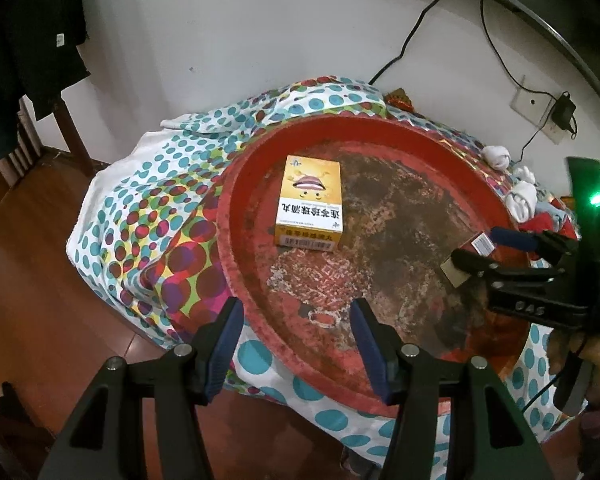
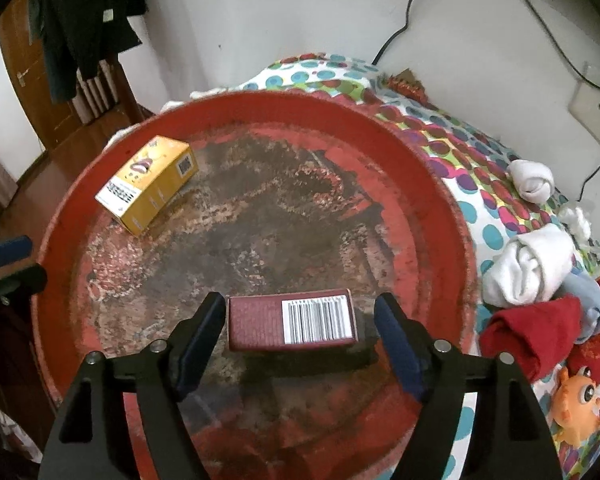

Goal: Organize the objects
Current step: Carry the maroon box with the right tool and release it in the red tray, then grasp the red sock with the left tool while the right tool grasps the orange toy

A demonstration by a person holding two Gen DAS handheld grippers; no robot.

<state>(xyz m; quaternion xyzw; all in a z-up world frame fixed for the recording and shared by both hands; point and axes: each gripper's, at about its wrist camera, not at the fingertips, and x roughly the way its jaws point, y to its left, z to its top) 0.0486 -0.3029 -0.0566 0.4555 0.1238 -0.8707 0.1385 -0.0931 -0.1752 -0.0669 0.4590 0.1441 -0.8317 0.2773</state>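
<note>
Maroon box [image 2: 292, 320] lies flat, long axis crosswise between the right claw's [image 2: 300, 338] parted, non-touching pads.

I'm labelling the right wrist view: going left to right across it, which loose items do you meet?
Yellow box → dark red box with a barcode, between the right gripper's open jaws → white rolled socks → orange fish toy.

From the left wrist, the right tool [image 1: 466, 252] covers most of the maroon box [image 1: 482, 245]; the orange fish toy [image 2: 576, 404] is partly cut off.
</note>
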